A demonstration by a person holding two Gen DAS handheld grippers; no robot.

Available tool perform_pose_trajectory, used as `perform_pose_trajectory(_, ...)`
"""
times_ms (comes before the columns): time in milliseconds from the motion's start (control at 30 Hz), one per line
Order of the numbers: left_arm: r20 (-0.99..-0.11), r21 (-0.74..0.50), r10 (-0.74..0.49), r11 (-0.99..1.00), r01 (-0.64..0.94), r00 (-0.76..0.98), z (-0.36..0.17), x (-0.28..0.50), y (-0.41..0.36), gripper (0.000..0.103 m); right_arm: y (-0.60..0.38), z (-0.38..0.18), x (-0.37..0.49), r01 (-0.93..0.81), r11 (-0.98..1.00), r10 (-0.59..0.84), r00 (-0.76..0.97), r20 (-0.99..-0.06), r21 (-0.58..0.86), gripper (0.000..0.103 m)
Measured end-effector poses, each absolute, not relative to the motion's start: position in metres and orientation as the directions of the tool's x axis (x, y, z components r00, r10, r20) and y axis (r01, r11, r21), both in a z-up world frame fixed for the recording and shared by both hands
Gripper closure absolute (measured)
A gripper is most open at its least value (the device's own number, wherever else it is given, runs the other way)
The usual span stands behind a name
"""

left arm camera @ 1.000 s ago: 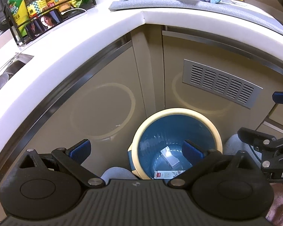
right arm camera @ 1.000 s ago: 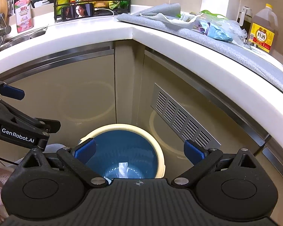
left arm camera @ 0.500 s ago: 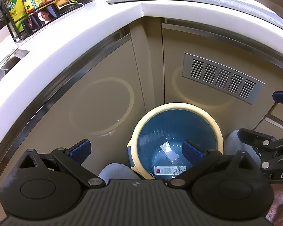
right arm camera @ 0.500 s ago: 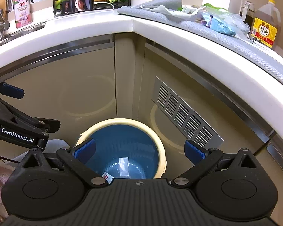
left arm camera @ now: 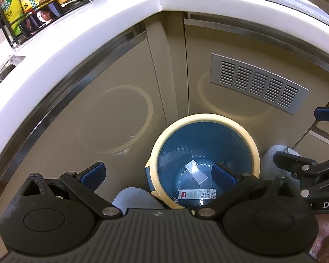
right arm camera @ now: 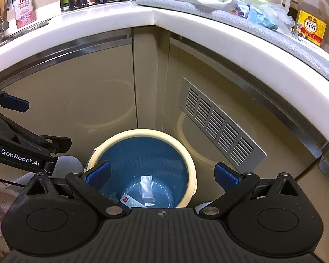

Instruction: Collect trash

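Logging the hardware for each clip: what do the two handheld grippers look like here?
Both match: matte black bodies with a ribbed top plate, two round discs, linkage arms with silver pivot pins, and blue ribbed finger pads. The left gripper shows white "GenRobot.AI" lettering on its side in the right wrist view; the right gripper shows partial white letters "DA". Pink fuzzy fabric appears at the frame edges.

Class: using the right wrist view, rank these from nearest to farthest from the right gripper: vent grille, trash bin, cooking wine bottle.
1. trash bin, just below the open right gripper, on the floor.
2. vent grille, on the cabinet door to the right.
3. cooking wine bottle, far right on the counter.
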State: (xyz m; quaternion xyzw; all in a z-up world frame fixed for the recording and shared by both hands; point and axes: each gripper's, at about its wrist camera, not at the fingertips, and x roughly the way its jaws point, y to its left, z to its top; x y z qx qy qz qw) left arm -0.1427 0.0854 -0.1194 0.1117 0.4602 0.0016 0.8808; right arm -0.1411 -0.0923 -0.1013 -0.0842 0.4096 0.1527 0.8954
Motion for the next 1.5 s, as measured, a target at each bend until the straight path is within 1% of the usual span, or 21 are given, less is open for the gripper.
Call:
perform_pose_trajectory(267, -0.833, 0.189, 0.096, 0.975, 0.116, 0.545, -0.125, -0.131, 0.083, 0.000, -0.094, -0.107, -0.133, -0.338, 0.941, 0.206, 0.602, -0.771, -0.013, 0.003)
perform_pose_trajectory(433, -0.819, 0.150, 0.057, 0.982, 0.117, 0.571, -0.106, -0.117, 0.078, 0.000, -0.100, -0.102, -0.130, -0.308, 0.952, 0.201, 0.617, -0.761, 0.002, 0.003)
perform_pose_trajectory(567, -0.793, 0.148, 0.054, 0.983, 0.107, 0.606, -0.084, -0.102, 0.075, 0.000, -0.109, -0.088, -0.124, -0.289, 0.957, 0.219, 0.638, -0.738, 0.034, 0.003)
perform_pose_trajectory(733, -0.756, 0.147, 0.061, 0.986, 0.079, 0.652, -0.053, -0.080, 0.073, 0.000, -0.122, -0.061, -0.116, -0.289, 0.954, 0.264, 0.689, -0.675, 0.079, 0.002)
perform_pose_trajectory(900, -0.712, 0.154, 0.064, 0.986, 0.066, 0.699, -0.025, -0.060, 0.065, 0.000, -0.141, -0.026, -0.104, -0.280, 0.954, 0.289, 0.764, -0.577, 0.107, 0.000)
perform_pose_trajectory(1067, -0.675, 0.170, 0.066, 0.983, 0.069, 0.734, -0.004, -0.042, 0.053, 0.000, -0.163, 0.004, -0.082, -0.229, 0.965, 0.263, 0.835, -0.483, 0.128, 0.000)
perform_pose_trajectory(1333, -0.636, 0.177, 0.031, 0.978, 0.106, 0.771, 0.021, -0.016, 0.032, 0.000, -0.192, 0.025, -0.049, -0.143, 0.978, 0.194, 0.895, -0.401, 0.154, 0.000)
perform_pose_trajectory(1500, -0.635, 0.185, 0.013, 0.973, 0.136, 0.772, 0.023, -0.007, 0.018, 0.000, -0.202, 0.029, -0.036, -0.116, 0.981, 0.169, 0.909, -0.381, 0.158, 0.000)
